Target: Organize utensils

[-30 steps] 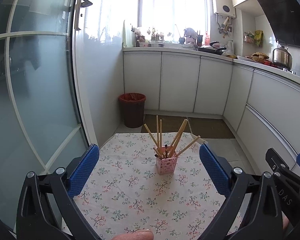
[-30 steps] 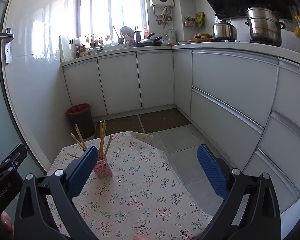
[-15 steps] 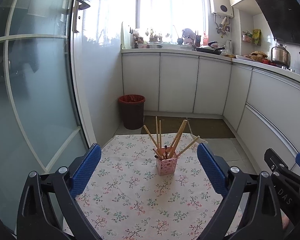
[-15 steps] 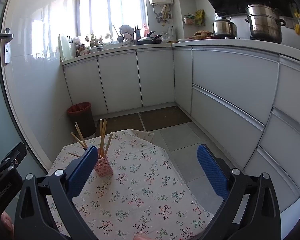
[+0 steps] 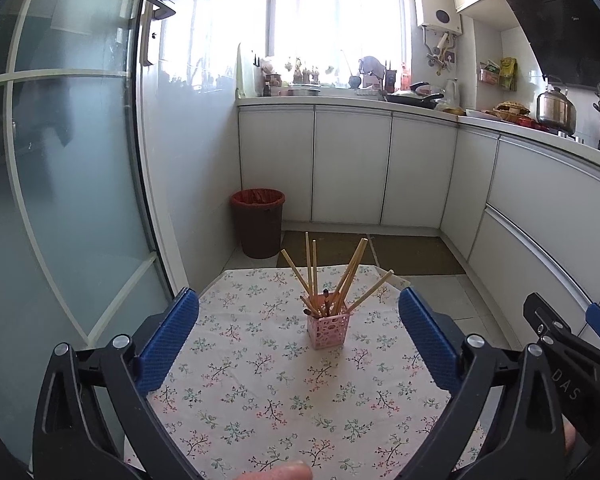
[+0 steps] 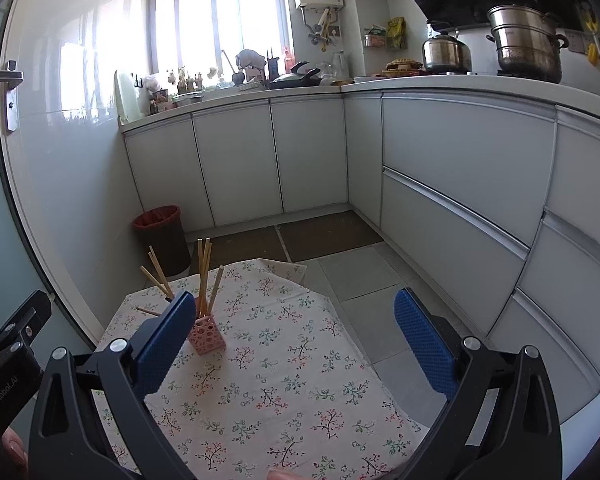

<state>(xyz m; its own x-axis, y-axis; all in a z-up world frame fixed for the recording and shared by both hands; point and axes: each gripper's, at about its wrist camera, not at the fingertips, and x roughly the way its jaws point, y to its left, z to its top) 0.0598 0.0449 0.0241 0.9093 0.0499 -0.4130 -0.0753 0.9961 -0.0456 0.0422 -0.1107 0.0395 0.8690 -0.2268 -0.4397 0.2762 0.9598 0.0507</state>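
The chopsticks [image 5: 332,276] are all standing in the pink holder [image 5: 327,331], which is sitting upright near the middle of the worktop [image 5: 260,400] on its flowered cloth; they are leaning outward at different angles rather than standing as a neat bundle. The left gripper [image 5: 298,336] is hovering well short of the holder with its jaws spread wide and nothing between them. The right gripper [image 6: 294,338] is likewise gaping wide and gripping nothing, pointing past the holder toward the right side of the cloth, with the holder showing just behind its left finger. No loose utensil is lying on the cloth in either view, so the gathering is looking finished, as far as these views reach. What may be remaining, by my judgement, is only tidying the splayed sticks or drawing both tools away. A red bin [image 5: 258,222] is standing on the floor beyond.
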